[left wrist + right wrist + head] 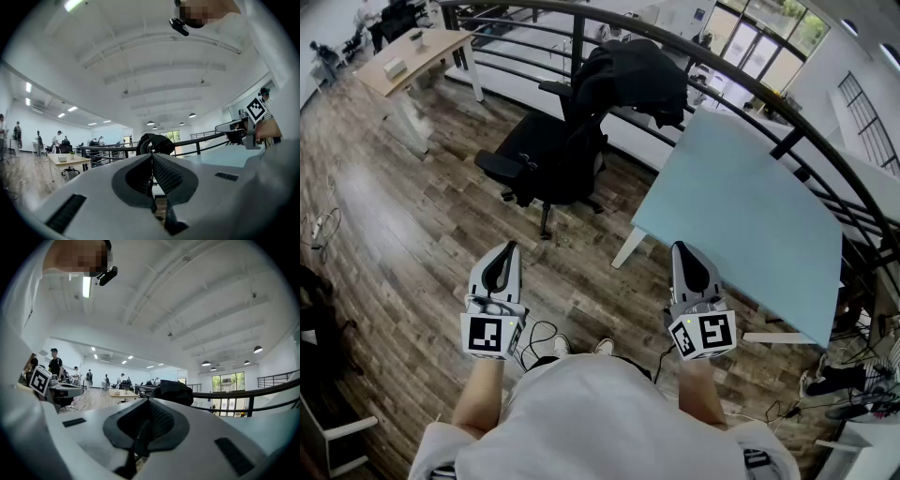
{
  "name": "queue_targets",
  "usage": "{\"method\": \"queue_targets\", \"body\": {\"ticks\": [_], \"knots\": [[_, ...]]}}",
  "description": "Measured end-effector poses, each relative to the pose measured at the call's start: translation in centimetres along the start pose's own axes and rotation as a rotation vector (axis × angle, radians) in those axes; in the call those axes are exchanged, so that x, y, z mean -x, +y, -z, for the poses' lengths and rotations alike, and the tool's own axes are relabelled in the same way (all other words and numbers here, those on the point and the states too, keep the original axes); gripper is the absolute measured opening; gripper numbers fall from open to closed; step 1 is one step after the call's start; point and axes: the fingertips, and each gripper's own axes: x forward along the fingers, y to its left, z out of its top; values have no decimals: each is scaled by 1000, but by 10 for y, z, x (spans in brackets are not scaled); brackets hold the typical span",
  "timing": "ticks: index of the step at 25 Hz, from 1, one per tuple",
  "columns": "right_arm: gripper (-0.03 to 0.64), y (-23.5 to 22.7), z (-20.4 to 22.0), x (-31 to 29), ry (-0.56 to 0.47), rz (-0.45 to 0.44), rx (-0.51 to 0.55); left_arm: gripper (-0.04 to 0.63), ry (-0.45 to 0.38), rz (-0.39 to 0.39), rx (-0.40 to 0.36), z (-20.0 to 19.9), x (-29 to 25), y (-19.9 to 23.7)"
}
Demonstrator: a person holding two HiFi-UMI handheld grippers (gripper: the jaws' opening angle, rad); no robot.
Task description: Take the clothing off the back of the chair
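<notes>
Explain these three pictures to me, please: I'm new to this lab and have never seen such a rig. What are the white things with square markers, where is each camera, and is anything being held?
There is no robot here: a person holds a two-jaw gripper in each hand. The head view comes from a camera on the person's head, looking steeply down. In it the left gripper and the right gripper point forward over the wood floor. The other two pictures come from a camera riding on each gripper, looking along its jaws. Both pairs of jaws are together with nothing between them, so nothing is held. Ahead stands a black office chair with dark clothing draped over its back, beside a light blue table.
</notes>
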Motion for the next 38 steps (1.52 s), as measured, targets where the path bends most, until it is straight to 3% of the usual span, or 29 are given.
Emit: {"method": "queue_targets", "body": {"ticks": [7,12,22,28,38], "knots": [[18,4,3,-1,8,-1,-3,25,-26,14,8,0,2,0],[19,14,1,-4,-31,-31,-78,25,-16,10,17,9,7,10],[20,38,17,-1,40,21,-34,25,4,82,58,35,0,22],[20,14,32,-2,62,74,-67,25,16,122,59,41,-25,12],[20,-69,38,-106,-16,-4,-117,25,20,81,9,28,-133,0]]}}
